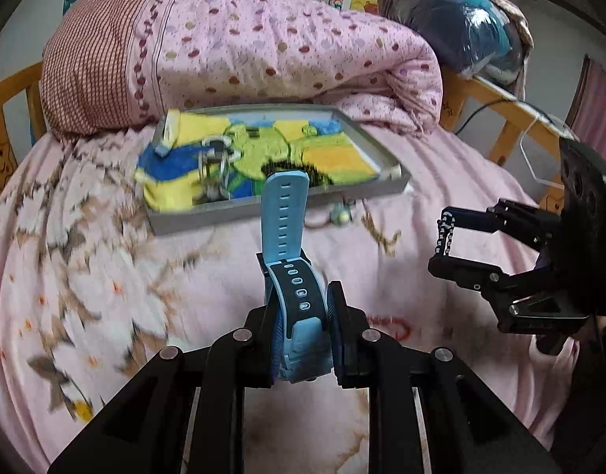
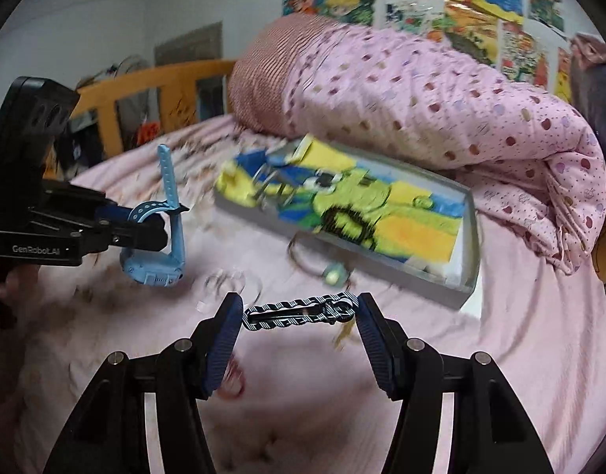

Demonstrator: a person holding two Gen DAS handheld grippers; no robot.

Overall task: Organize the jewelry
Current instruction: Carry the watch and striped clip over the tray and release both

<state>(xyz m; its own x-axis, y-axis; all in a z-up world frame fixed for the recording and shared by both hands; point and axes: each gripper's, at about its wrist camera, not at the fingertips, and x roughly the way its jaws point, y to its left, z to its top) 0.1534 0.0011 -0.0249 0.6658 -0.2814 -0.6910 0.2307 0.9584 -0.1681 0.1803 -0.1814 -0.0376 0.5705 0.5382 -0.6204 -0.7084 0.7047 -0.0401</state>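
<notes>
Meanwhile, a blue watch is clamped by the left gripper; a braided bracelet is pinched lengthwise across the half-open right gripper.

Pink-sheeted wooden bed, cartoon posters behind.

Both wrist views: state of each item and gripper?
Left gripper: shut on the blue watch, strap sticking up.
Right gripper: holding the braided bracelet stretched between its fingers.
Gray tray: on the bed, lined with a towel, rings inside.
Green-bead bracelet: loose on the bed, beside the tray.
</notes>
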